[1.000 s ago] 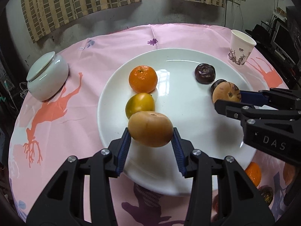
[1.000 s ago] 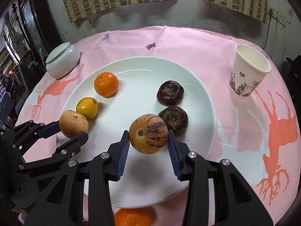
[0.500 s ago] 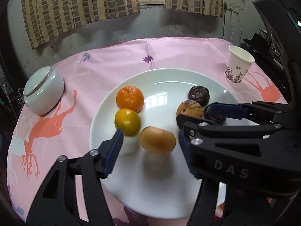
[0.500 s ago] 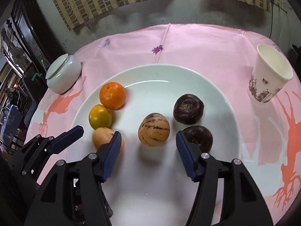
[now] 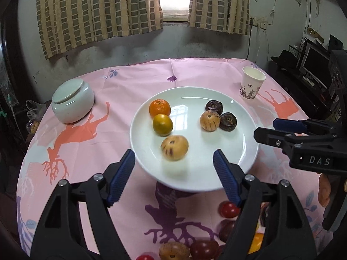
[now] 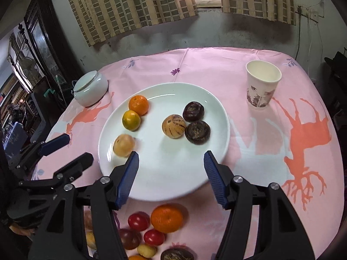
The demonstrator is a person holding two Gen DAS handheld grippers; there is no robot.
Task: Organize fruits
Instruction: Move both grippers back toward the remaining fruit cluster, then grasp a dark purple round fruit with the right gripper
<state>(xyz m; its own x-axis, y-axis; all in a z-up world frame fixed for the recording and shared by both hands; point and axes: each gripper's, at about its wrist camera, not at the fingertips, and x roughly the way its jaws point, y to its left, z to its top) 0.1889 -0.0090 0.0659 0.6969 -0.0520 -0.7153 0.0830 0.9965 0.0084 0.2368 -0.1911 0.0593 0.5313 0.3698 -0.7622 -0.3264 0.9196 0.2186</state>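
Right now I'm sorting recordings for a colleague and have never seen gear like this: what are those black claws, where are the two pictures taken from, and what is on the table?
The black claws are hand-held grippers, one in each of a person's hands, each with a camera looking along its two blue-padded fingers. One picture looks from the left gripper, with the other claw at its right edge; the other looks from the right gripper.

On the pink tablecloth sits a white plate with six fruits: an orange, a yellow-green citrus, a tan fruit, a striped fruit and two dark purple fruits. More loose fruit lies nearer the cameras. A paper cup and a lidded jar stand apart.

Both grippers' jaws have just been opening; they hold nothing.
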